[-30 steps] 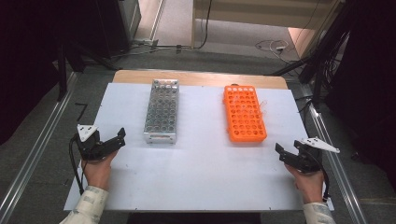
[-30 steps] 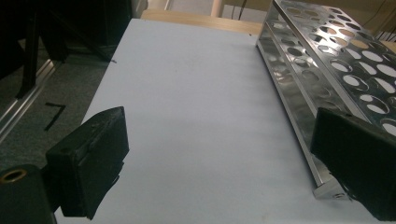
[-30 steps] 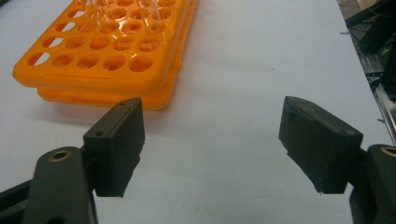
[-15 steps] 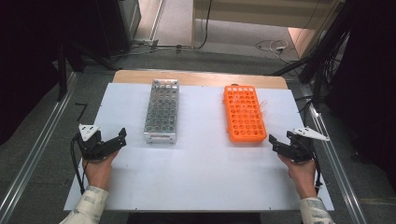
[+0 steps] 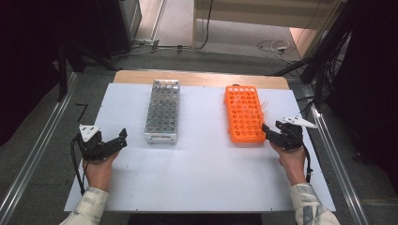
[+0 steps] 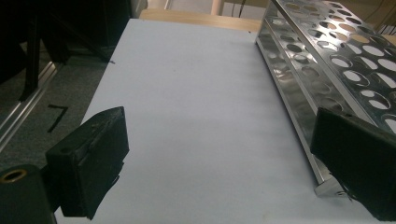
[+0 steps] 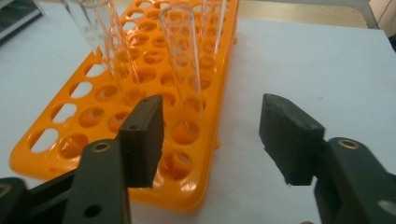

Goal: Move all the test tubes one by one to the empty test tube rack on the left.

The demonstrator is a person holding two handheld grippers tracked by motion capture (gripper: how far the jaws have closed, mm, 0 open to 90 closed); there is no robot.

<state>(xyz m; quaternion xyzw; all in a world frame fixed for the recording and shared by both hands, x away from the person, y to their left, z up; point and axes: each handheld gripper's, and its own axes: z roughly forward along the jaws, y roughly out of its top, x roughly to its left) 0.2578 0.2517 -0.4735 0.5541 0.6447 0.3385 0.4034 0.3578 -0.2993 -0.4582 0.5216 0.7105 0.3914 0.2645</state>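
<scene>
Right tool (image 5: 268,131) sits at the near right corner of the orange rack (image 5: 242,112) on the white worktop (image 5: 202,164); its jaws have just been closing but are apart w/ nothing between them, one jaw over the rack's near edge, the other over bare worktop. Clear tubes (image 7: 180,51) stand upright in rack holes just beyond the jaws. Left tool (image 5: 117,140) rests near the worktop's left edge, jaws wide apart & empty, just beside the near end of the metal rack (image 5: 163,110).

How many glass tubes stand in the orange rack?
3 in the right gripper view: one tube in front of the jaws, one farther left, one behind. The orange rack runs beyond the frame; more may be hidden.
</scene>
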